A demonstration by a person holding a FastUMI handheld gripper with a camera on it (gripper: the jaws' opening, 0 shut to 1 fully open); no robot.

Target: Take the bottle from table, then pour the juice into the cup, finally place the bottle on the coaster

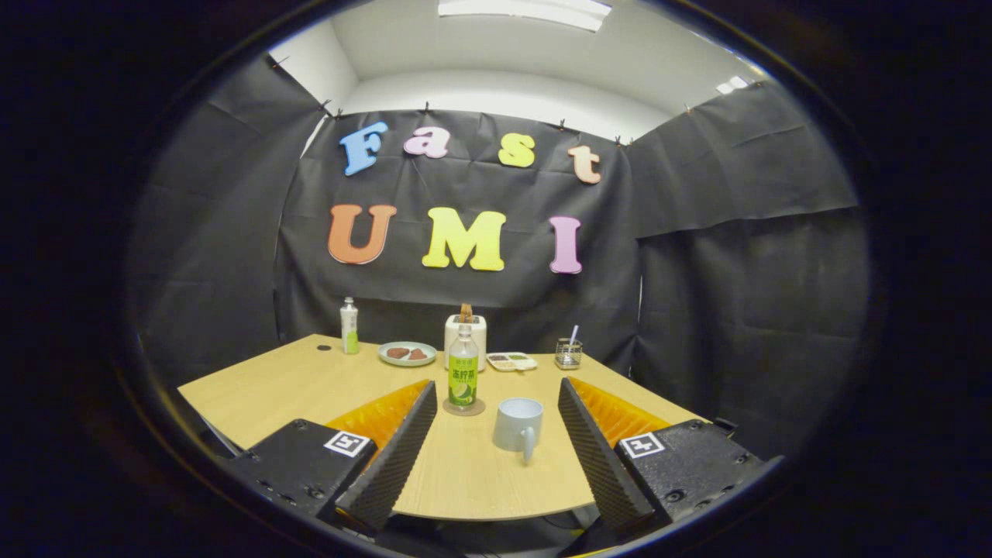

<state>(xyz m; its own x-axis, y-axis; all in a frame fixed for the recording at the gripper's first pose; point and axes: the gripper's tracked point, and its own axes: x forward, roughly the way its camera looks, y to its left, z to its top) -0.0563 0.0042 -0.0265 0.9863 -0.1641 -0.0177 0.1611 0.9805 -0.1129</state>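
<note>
Your fingers (496, 434) are spread wide, gripping nothing.
The bottle (463, 370) stands upright on the coaster (463, 408), beyond the fingers, slightly left of centre; the cup (518, 425) sits on the table (294, 380) between them, nearer and right of the bottle.

The gripper (496, 434) has its two black ridged fingers spread wide, gripping nothing. Between them, in the lower middle of the frame, lies a bare strip of the light wooden table (279, 387). Just ahead, the pale grey ceramic mug (519, 425) blocks the right half of that lane, and the clear green-labelled juice bottle (463, 370) on its round brown coaster (463, 408) blocks the left half. Only a narrow gap separates them. The table's left side is open up to a small white-and-green bottle (349, 326) at the far left.
</note>
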